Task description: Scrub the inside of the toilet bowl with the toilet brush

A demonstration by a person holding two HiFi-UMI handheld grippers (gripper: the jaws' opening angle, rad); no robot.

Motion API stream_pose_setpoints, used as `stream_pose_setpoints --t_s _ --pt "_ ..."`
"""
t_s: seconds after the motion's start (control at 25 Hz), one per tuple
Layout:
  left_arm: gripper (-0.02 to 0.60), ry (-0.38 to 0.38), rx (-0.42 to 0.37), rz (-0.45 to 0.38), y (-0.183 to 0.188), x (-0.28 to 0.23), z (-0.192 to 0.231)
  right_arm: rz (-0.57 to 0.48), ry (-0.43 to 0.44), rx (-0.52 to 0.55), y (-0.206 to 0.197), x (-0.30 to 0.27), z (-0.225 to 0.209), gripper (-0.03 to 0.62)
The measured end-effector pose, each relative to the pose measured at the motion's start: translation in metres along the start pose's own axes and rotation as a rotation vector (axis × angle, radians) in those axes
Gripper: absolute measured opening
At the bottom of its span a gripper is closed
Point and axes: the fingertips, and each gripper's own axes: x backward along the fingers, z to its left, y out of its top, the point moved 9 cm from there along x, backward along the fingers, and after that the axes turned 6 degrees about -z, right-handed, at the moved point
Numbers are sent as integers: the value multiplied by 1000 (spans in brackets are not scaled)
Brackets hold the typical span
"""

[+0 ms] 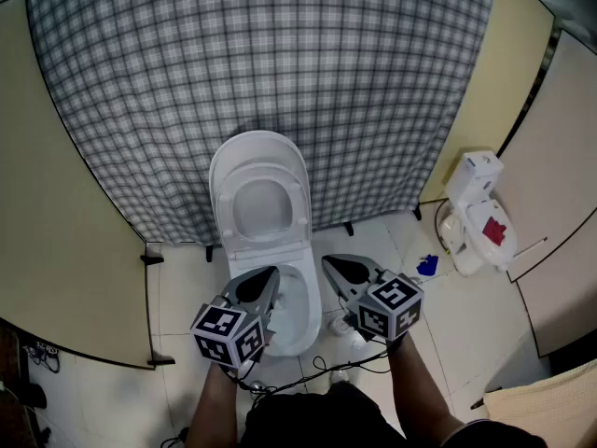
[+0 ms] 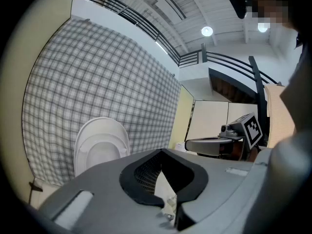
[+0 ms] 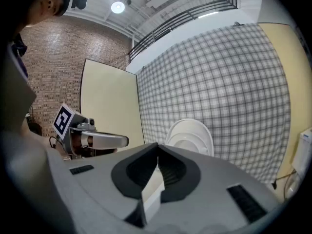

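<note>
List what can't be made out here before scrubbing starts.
- Toilet bowl inside: head view, largely covered by the left gripper and right gripper; both gripper views show only the raised lid.
- Toilet brush: none identifiable; the white object with a red patch is too small to tell.
- Blue item on the floor: too small to name.

I look steeply down through the head view from above and behind both tools. The left gripper (image 1: 273, 273) and right gripper (image 1: 328, 264) fill the lower frame, close to the lens. The toilet (image 1: 297, 292) lies just ahead of and below their tips.

The left gripper view rides directly behind its own jaws. It faces forward, tipped slightly downward, toward the lid (image 2: 100, 147) and the checked curtain (image 2: 107, 96), and the other tool shows off to its right.

The right gripper view mirrors this, with the other tool off to its left. All three views share the lid and the checked curtain.
</note>
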Motion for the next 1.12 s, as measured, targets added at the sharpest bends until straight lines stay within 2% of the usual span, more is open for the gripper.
stream_pose_setpoints --t_s 0.2,0.36,0.56,0.72,0.84,0.88,0.92,1.12 --pt "8 -27 7 47 -23 -21 11 25 -89 -28 -23 3 -25 9" --pt "8 -56 47 104 -66 -54 -6 74 -144 -73 -64 30 -62 9" --pt "8 -107 118 194 -124 -74 -9 181 -228 -119 -117 45 -80 26" --pt "8 -108 81 240 -181 -92 -5 284 -282 -102 -176 48 -101 38" --pt "8 -112 118 296 -228 -102 -3 377 -296 -112 -229 48 -114 43" --pt "8 -115 137 318 -244 -106 -4 410 -290 -131 -248 47 -118 129" --pt "8 -118 152 337 -259 -110 -4 443 -286 -146 -267 45 -122 169" --pt "8 -104 202 391 -333 -137 -5 578 -291 -151 -360 32 -157 169"
